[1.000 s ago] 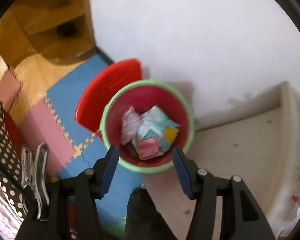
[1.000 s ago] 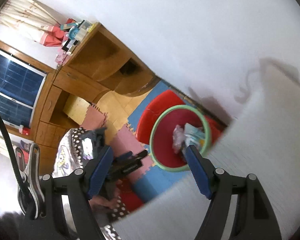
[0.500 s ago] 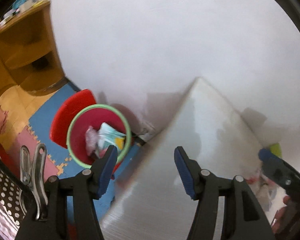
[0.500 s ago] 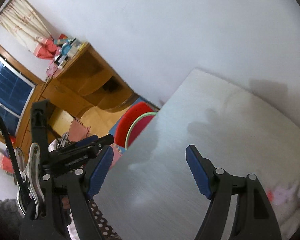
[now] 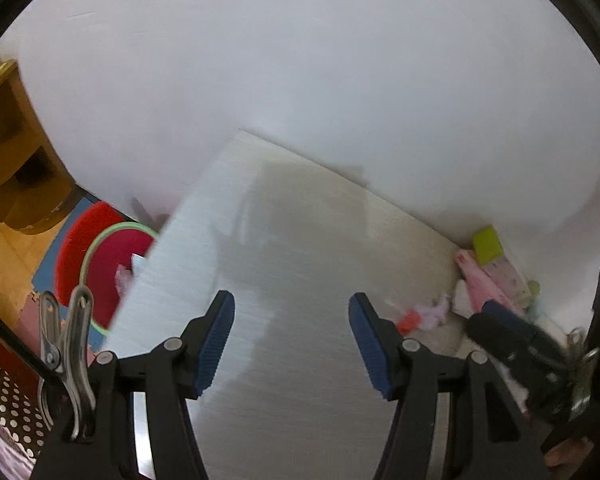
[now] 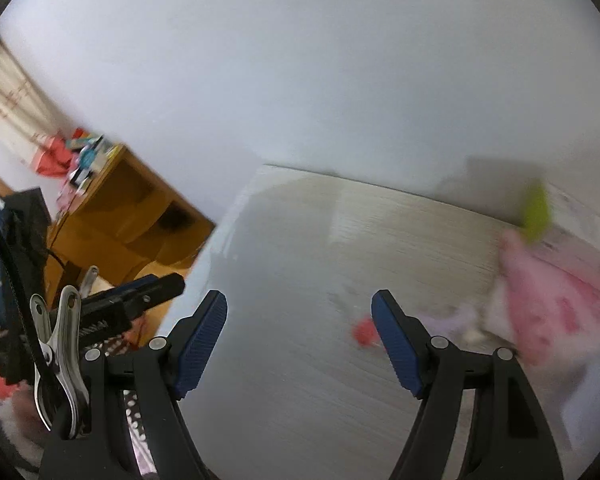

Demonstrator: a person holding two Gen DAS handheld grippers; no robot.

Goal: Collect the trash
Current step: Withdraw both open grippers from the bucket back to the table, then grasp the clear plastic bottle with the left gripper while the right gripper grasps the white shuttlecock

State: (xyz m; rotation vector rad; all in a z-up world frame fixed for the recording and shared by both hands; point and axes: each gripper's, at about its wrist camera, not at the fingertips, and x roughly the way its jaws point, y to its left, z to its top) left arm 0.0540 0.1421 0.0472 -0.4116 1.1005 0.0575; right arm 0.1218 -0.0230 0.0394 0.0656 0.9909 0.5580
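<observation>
My left gripper (image 5: 291, 305) hangs open over a pale wooden table (image 5: 320, 240), nothing between its blue pads. Down past the table's left edge stands a red bin with a green rim (image 5: 108, 252), paper scraps inside, half hidden by the table. Trash lies at the table's far right: a small red scrap (image 5: 408, 322), a lilac wrapper (image 5: 434, 312), a pink packet (image 5: 482, 286) and a yellow-green block (image 5: 487, 245). My right gripper (image 6: 300, 300) is also open and empty above the table (image 6: 340, 240), with the red scrap (image 6: 363, 334) just left of its right finger and the pink packet (image 6: 556, 304) farther right.
A wooden shelf unit (image 6: 140, 216) stands against the white wall at the left. Coloured foam mats (image 5: 4, 248) cover the floor by the bin, with a red lid-like piece (image 5: 70, 248) behind it. Polka-dot fabric (image 5: 4, 380) lies at the lower left.
Both grippers have swung from above the bin to over the table, rising. The bin has slid to the left edge of view and the trash at the right has come into sight.
</observation>
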